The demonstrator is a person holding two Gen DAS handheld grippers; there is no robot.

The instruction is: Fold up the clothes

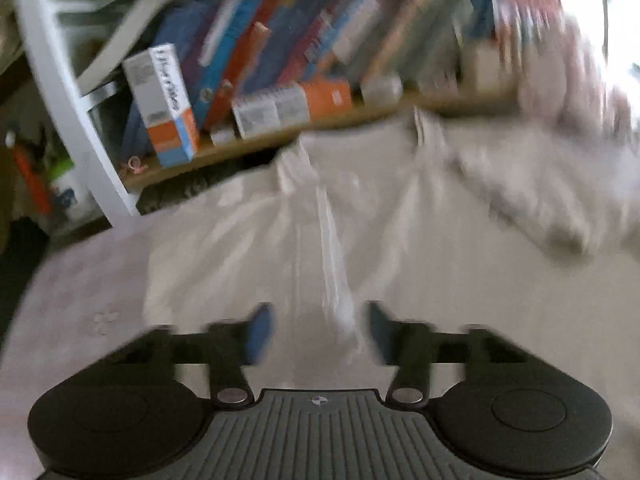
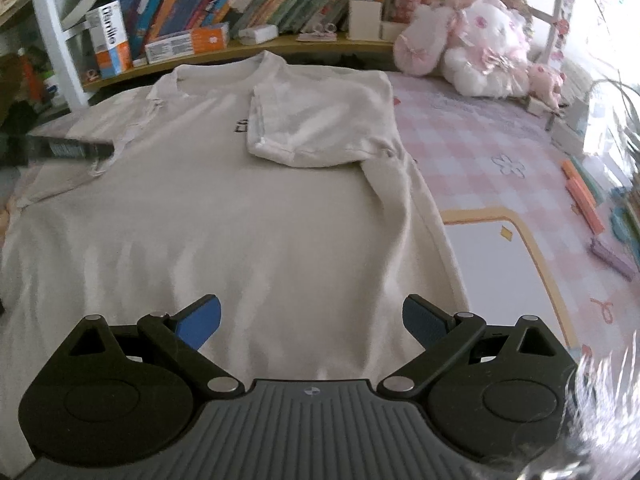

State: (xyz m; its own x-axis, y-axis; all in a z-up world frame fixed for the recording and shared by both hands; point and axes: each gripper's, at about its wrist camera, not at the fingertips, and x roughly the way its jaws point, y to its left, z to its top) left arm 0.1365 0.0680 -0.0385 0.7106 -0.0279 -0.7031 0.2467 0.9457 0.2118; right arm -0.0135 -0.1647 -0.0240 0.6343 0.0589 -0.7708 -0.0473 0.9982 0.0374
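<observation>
Right hand-held gripper (image 2: pixel 312 322) tilted down, agape over cream T-shirt (image 2: pixel 240 208); left hand-held gripper (image 1: pixel 320 332) blurred, grip unclear.

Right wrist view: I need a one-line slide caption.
Open right hand-held gripper hovers over a beige T-shirt, one sleeve folded in, on a pink checked cover.

The low bookshelf (image 2: pixel 280 46) is walling off the far side of the T-shirt (image 2: pixel 240 220), its boxes and books crowding that edge. To the bookshelf's right, plush toys (image 2: pixel 476 44) are blocking the corner. Nearer than the bookshelf, the pink checked mat (image 2: pixel 500 140) beside the shirt is lying mostly open.
</observation>
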